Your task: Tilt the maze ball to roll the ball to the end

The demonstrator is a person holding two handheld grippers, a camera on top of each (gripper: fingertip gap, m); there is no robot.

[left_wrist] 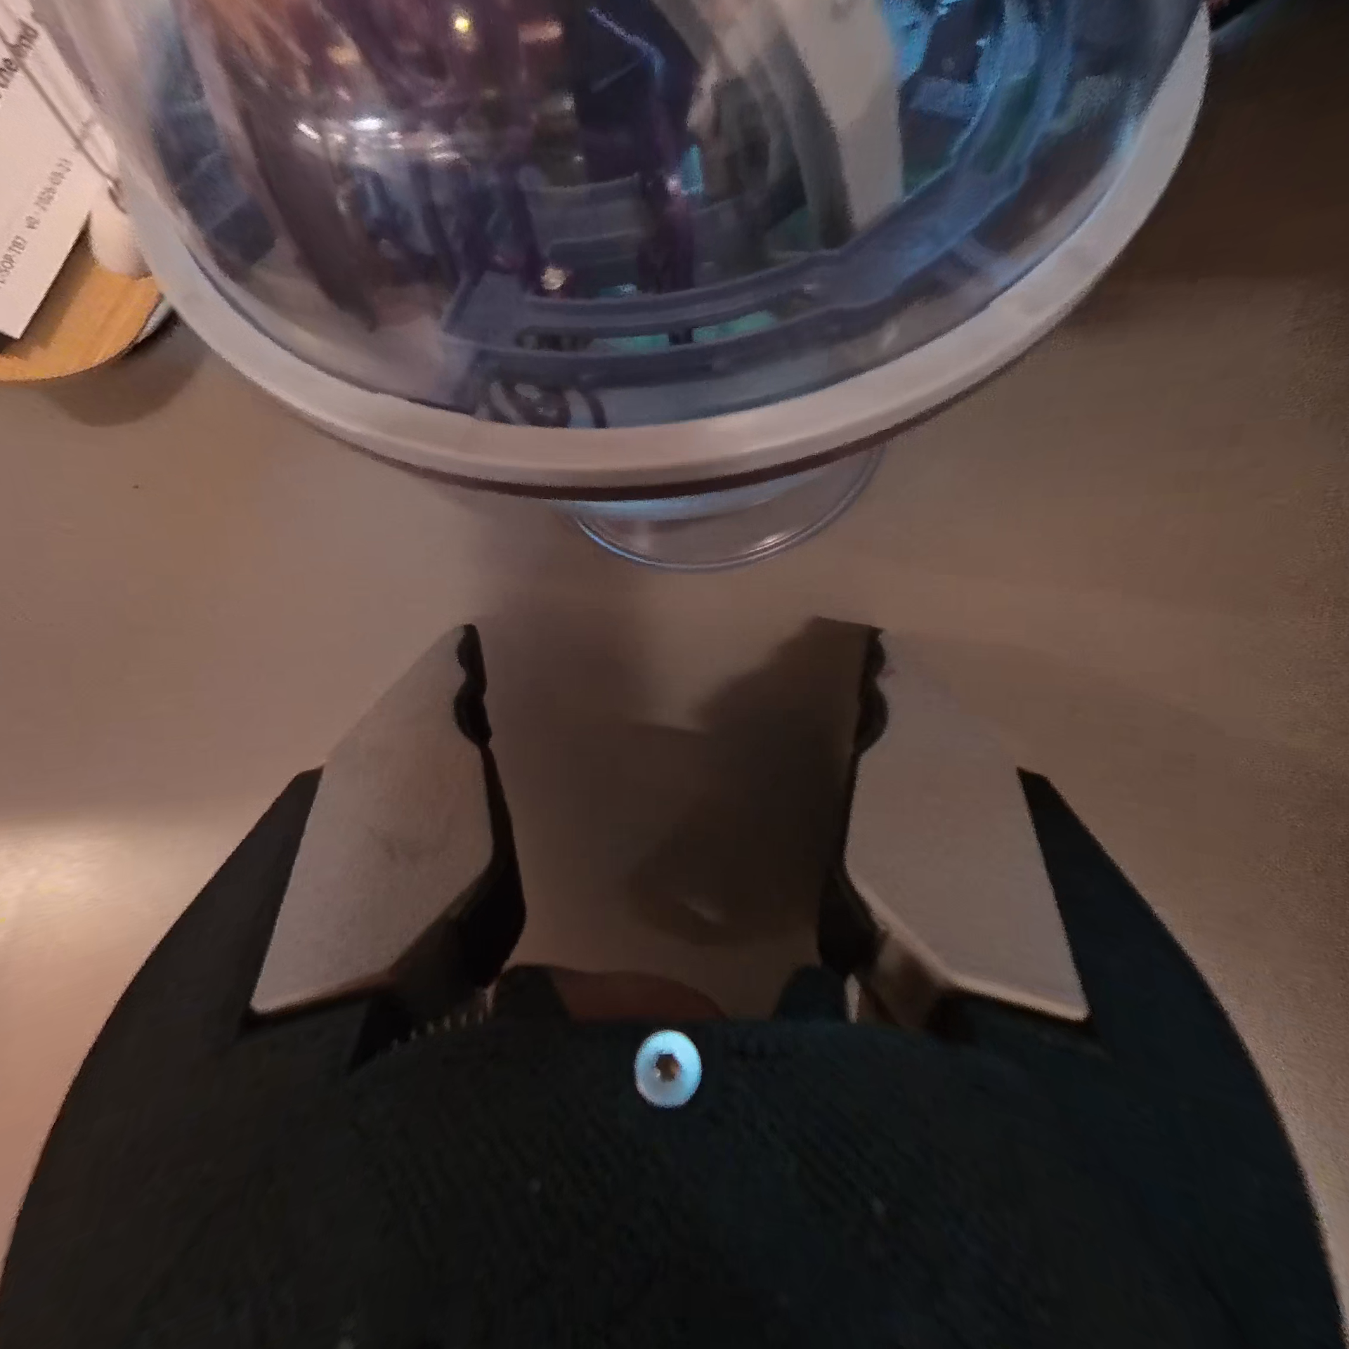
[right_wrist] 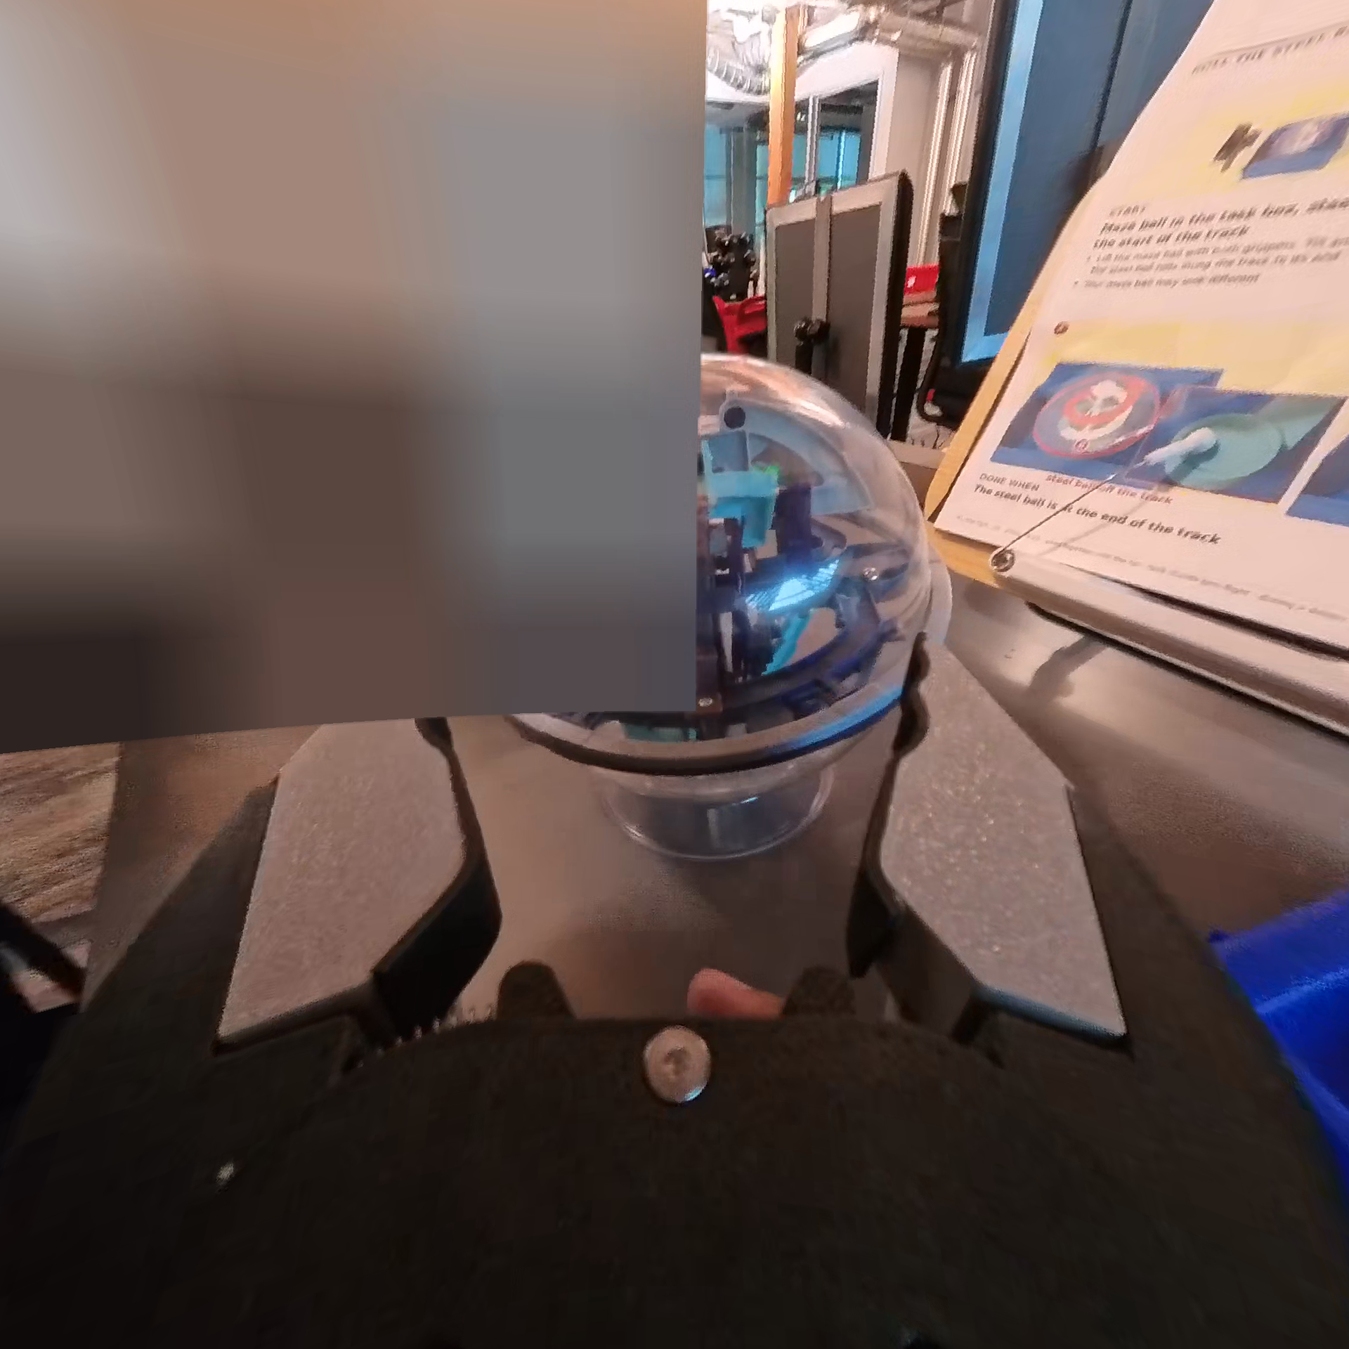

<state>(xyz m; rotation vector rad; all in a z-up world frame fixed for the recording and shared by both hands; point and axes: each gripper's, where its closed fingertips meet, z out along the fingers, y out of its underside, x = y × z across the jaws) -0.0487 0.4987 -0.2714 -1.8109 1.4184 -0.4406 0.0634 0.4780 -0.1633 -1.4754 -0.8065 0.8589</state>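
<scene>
The maze ball [left_wrist: 657, 219] is a clear sphere with grey, blue and purple tracks inside. It rests on a clear ring stand [left_wrist: 723, 533] on the grey table. A small shiny ball [left_wrist: 552, 276] seems to sit on a grey track inside. My left gripper [left_wrist: 657, 635] is open and empty, just short of the stand and below the sphere. In the right wrist view the maze ball [right_wrist: 803, 569] stands on its stand [right_wrist: 719, 810]. My right gripper [right_wrist: 675, 730] is open, its fingers on either side of the sphere's lower part. I cannot tell whether they touch it.
An instruction sheet on a tilted board [right_wrist: 1168, 365] stands close to the right of the ball. A blue bin [right_wrist: 1299, 971] is at the lower right. White paper [left_wrist: 36, 219] and a wooden piece [left_wrist: 80, 328] lie left of the ball.
</scene>
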